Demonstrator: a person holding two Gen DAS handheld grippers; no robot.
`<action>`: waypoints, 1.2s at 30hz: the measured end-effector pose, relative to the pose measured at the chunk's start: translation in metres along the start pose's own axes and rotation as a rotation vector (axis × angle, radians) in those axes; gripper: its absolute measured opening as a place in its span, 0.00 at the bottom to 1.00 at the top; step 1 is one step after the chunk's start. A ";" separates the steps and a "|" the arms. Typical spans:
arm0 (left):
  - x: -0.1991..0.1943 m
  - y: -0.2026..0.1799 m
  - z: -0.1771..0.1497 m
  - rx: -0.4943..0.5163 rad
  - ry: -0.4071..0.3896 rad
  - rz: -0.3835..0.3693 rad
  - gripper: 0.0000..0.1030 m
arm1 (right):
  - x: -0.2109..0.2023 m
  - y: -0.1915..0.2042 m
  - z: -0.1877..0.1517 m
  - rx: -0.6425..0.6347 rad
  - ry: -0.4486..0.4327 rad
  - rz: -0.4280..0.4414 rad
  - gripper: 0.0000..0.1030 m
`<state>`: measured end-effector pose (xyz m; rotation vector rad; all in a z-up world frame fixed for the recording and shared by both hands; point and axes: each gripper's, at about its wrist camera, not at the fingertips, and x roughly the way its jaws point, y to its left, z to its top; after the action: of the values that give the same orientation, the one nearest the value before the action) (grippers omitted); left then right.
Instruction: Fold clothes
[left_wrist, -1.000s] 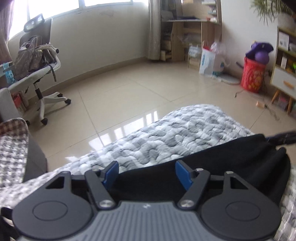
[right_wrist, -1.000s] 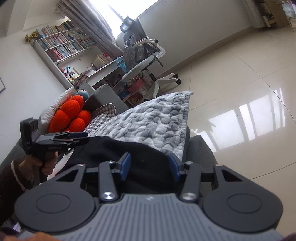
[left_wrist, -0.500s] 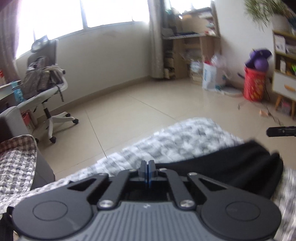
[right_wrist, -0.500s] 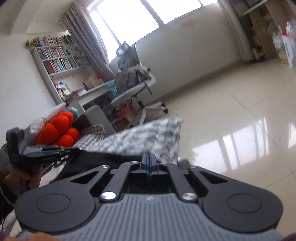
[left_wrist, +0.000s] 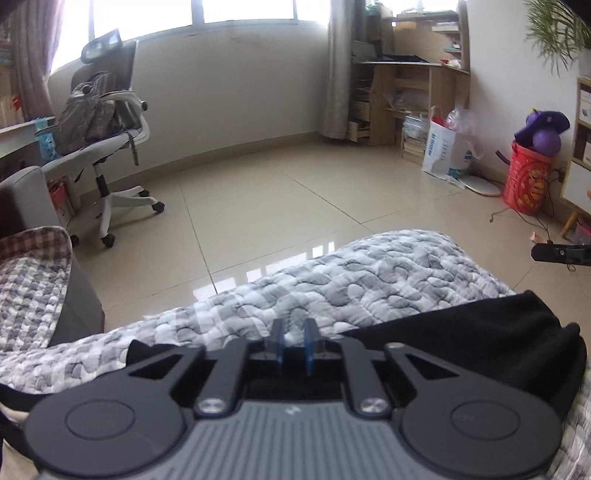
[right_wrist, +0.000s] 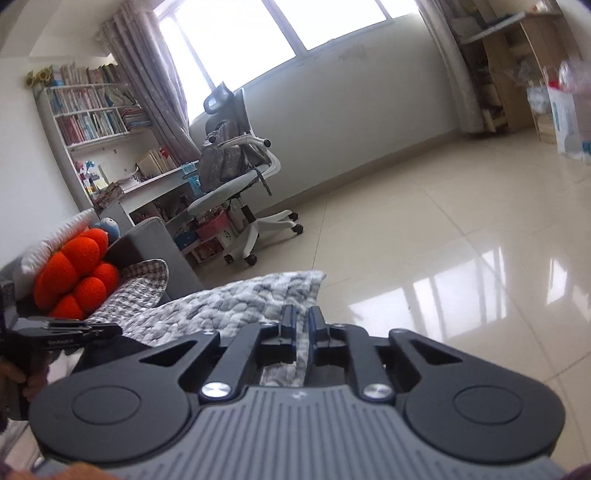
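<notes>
The floor (left_wrist: 258, 206) is glossy tile, mirroring the windows. The quilt (left_wrist: 369, 280) is soft, puckered cloth; the black garment (left_wrist: 480, 339) is matt fabric. Each claw (left_wrist: 293, 347) is matt black plastic with shiny metal screws. The desk (left_wrist: 406, 92) looks like wood.

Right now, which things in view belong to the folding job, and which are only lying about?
For the job:
- black garment
- grey quilted cover under it
- left tongs and right tongs, both opening with no cloth between them

Lying about:
- office chair
- red bucket
- orange cushion
- bookshelf
</notes>
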<state>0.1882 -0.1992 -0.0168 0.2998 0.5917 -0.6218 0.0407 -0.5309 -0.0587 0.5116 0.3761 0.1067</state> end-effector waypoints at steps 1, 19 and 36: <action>0.000 0.003 0.001 -0.007 0.004 -0.003 0.29 | -0.002 -0.003 -0.001 0.018 0.007 0.011 0.14; -0.007 0.014 -0.005 -0.038 0.022 -0.056 0.06 | 0.000 0.044 -0.028 -0.116 0.081 0.100 0.05; -0.005 0.003 -0.007 -0.036 -0.047 0.084 0.05 | 0.045 0.034 -0.013 -0.236 0.093 -0.041 0.05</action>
<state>0.1839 -0.1911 -0.0189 0.2737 0.5417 -0.5354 0.0768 -0.4873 -0.0669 0.2663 0.4577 0.1339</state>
